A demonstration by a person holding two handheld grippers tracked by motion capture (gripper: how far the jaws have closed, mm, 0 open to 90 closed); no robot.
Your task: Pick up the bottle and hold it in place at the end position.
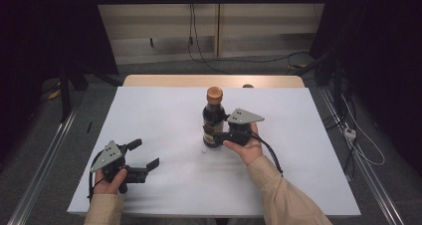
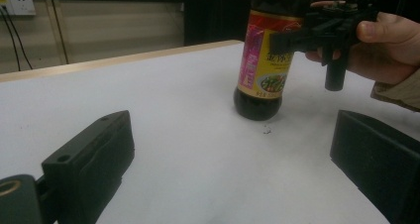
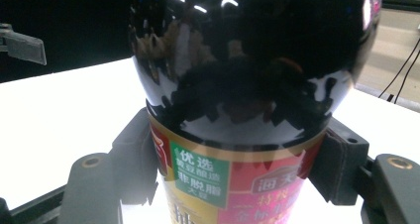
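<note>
White table top [image 1: 164, 110] with pale wood edge [image 1: 174, 80] along far side; tiny dark speck [image 2: 267, 130] lying on it. Grey floor [image 1: 45, 130] around, metal rails [image 1: 42, 163] at both sides. Behind, beige wall panel [image 1: 159, 31], black cables [image 1: 196, 46] hanging, wall socket [image 2: 20, 7] at upper left.

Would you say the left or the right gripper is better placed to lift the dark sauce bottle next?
Right, I'd say. The right gripper is shut on the sauce bottle, one jaw on each side of its label. The left gripper stands open, well apart from it near the table's front edge.
</note>
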